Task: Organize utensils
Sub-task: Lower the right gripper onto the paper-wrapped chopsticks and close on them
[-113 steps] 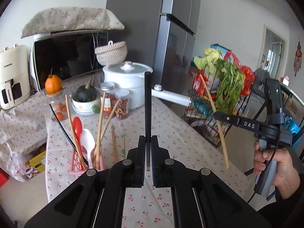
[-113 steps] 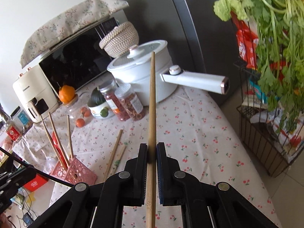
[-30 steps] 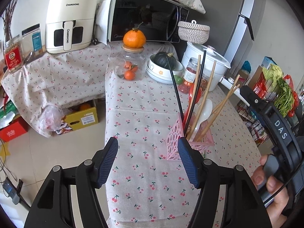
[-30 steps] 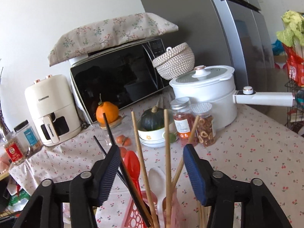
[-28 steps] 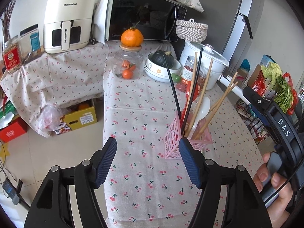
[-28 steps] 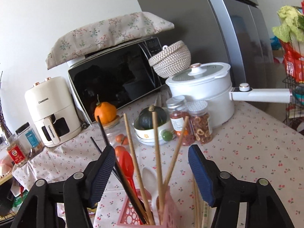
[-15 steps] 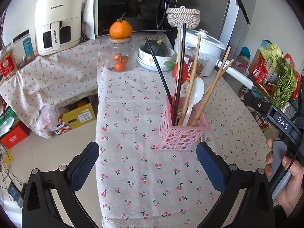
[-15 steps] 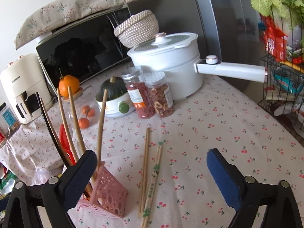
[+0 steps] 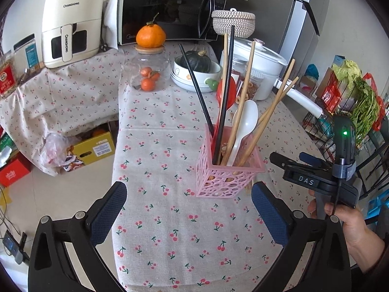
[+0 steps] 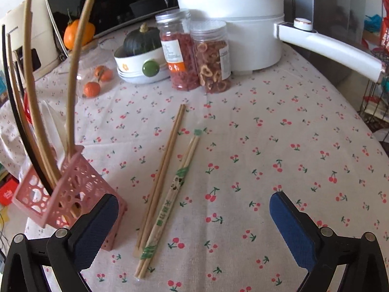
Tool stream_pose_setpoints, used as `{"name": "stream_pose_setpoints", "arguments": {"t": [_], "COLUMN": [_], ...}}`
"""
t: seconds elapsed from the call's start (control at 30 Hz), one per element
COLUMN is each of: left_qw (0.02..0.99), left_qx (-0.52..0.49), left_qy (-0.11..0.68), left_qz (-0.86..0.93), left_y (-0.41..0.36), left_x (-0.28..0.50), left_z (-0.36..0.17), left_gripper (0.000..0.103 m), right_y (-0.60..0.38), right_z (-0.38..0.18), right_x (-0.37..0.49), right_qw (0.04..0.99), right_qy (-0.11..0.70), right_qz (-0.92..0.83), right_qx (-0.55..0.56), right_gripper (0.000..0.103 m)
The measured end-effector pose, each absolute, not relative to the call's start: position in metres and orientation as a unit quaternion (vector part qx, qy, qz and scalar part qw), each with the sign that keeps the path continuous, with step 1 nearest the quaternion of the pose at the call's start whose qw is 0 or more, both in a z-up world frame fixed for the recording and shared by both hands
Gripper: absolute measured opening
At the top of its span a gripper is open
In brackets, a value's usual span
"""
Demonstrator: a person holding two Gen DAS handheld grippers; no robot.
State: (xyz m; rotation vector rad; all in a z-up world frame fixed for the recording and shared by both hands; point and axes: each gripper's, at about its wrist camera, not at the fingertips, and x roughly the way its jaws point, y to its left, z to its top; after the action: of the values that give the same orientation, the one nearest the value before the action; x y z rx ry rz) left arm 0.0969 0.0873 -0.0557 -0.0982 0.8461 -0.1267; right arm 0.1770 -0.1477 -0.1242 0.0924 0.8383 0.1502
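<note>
The counter [image 10: 279, 126], under a cherry-print cloth, carries a pink utensil basket [image 9: 228, 170] standing upright so that its chopsticks, white spoon [image 9: 245, 124] and red spoon lean against its rim. Both the left gripper [image 9: 189, 206] and right gripper [image 10: 194, 221] have jaws spread wide with nothing between them. Two chopstick pairs [image 10: 167, 177] lie loose just beside the basket, directly ahead of the right gripper, judged the next items for collection.
</note>
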Motion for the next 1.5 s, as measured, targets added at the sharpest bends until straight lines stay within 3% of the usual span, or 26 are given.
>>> {"name": "stream_pose_setpoints", "arguments": {"t": [1.13,1.23,1.33,1.4,1.5], "left_qw": [0.905,0.909,0.916,0.919,0.921], "left_qx": [-0.038,-0.034,-0.021,-0.008,0.01], "left_qy": [0.419,0.409,0.392,0.383,0.373], "left_qz": [-0.064,-0.07,-0.081,-0.092,-0.113], "left_y": [0.088,0.083,0.072,0.061,0.04], "left_x": [0.097,0.091,0.081,0.074,0.065], "left_z": [-0.06,-0.053,-0.044,-0.038,-0.034], "left_gripper": [0.103,0.103,0.103,0.103,0.103], "right_y": [-0.138,-0.142,-0.147,-0.152,-0.163], "right_z": [-0.18,-0.176,-0.171,-0.169,-0.167], "right_x": [0.236,0.234,0.229,0.225,0.219], "right_qw": [0.882,0.88,0.876,0.872,0.861], "right_qy": [0.471,0.475,0.48,0.487,0.504], "right_qz": [0.022,0.028,0.042,0.05,0.063], "right_qx": [-0.008,-0.01,-0.014,-0.018,-0.013], "right_gripper": [0.101,0.09,0.066,0.036,0.01]}}
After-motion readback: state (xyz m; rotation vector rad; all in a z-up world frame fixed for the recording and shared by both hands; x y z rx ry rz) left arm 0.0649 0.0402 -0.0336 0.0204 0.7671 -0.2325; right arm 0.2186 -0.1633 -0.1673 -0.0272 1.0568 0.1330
